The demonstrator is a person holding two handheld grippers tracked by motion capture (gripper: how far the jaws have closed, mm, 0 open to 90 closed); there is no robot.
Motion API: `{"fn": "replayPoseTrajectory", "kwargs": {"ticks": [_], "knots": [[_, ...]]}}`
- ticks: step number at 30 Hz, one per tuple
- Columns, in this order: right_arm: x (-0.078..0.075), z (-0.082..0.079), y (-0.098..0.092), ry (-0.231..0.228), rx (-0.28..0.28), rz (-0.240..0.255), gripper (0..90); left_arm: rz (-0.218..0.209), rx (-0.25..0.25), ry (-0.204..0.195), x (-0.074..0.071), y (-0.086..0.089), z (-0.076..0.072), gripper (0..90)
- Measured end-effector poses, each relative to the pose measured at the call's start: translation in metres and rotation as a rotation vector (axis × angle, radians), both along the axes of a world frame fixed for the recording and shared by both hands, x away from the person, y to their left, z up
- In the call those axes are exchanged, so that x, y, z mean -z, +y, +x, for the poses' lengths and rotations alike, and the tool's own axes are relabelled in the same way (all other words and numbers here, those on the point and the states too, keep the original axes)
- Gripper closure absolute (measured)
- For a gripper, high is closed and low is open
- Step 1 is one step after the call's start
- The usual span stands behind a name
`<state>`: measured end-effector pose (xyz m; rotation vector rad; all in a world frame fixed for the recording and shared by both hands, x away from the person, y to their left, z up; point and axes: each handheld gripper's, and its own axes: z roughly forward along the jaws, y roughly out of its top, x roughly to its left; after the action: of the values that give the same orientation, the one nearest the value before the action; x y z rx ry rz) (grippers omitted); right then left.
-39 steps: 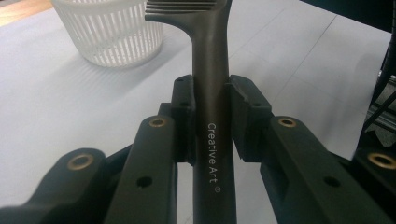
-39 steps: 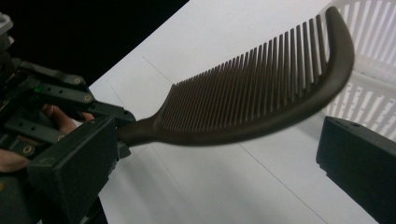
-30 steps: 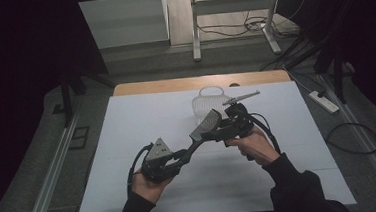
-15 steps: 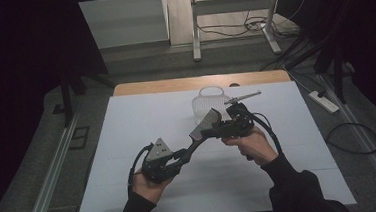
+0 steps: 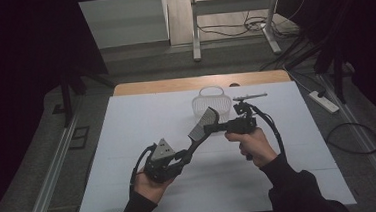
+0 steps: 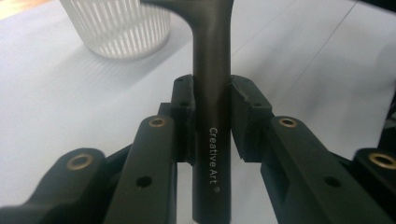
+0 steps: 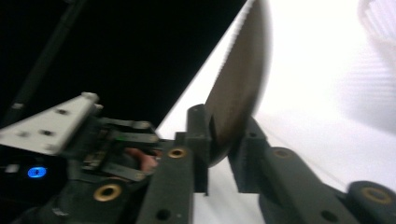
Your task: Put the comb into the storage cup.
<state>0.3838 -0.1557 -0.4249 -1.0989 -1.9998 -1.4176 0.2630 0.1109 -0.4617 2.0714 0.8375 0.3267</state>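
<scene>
Above a white table sheet [image 5: 128,140], the left gripper [image 5: 186,148] clamps the dark handle of a grey flat-bladed spatula [image 5: 203,124], its "Creative Art" lettering legible in the left gripper view. The right gripper [image 5: 212,129], jaws just closing, pinches the blade, near a white ribbed plastic basket [image 5: 209,100].

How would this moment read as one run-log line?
left gripper: holds spatula handle | right gripper: just closed on spatula blade | basket: behind
</scene>
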Motion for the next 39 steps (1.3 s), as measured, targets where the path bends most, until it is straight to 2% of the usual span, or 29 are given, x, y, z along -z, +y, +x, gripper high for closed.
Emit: {"fn": "replayPoseTrajectory", "kwargs": {"ticks": [3,6,9,14,24,30,35,39], "knots": [[-0.003,-0.003,0.003,-0.023,-0.002,-0.017,83.6,-0.003,0.001,0.016,0.002,0.000,0.002,70.7],[-0.003,-0.005,0.004,-0.035,0.002,-0.013,83.7,-0.013,-0.004,0.021,0.002,0.002,0.003,68.7],[-0.005,-0.006,0.003,-0.065,0.005,-0.024,83.7,-0.017,-0.009,0.021,0.003,0.002,0.004,62.2],[-0.008,-0.009,0.004,-0.097,0.006,-0.034,83.7,-0.010,-0.010,0.021,0.003,0.001,0.004,53.8],[-0.014,-0.013,0.004,-0.156,0.009,-0.053,83.8,-0.025,-0.017,0.026,0.003,0.005,0.005,37.1],[-0.018,-0.016,0.004,-0.193,0.009,-0.068,83.7,-0.043,-0.011,0.052,0.004,0.009,0.007,28.0],[-0.022,-0.018,0.003,-0.231,0.018,-0.089,83.7,-0.025,-0.016,0.065,0.005,0.011,0.007,16.7],[-0.025,-0.019,0.003,-0.261,0.023,-0.103,83.7,-0.028,-0.015,0.088,0.005,0.016,0.007,11.8]]}}
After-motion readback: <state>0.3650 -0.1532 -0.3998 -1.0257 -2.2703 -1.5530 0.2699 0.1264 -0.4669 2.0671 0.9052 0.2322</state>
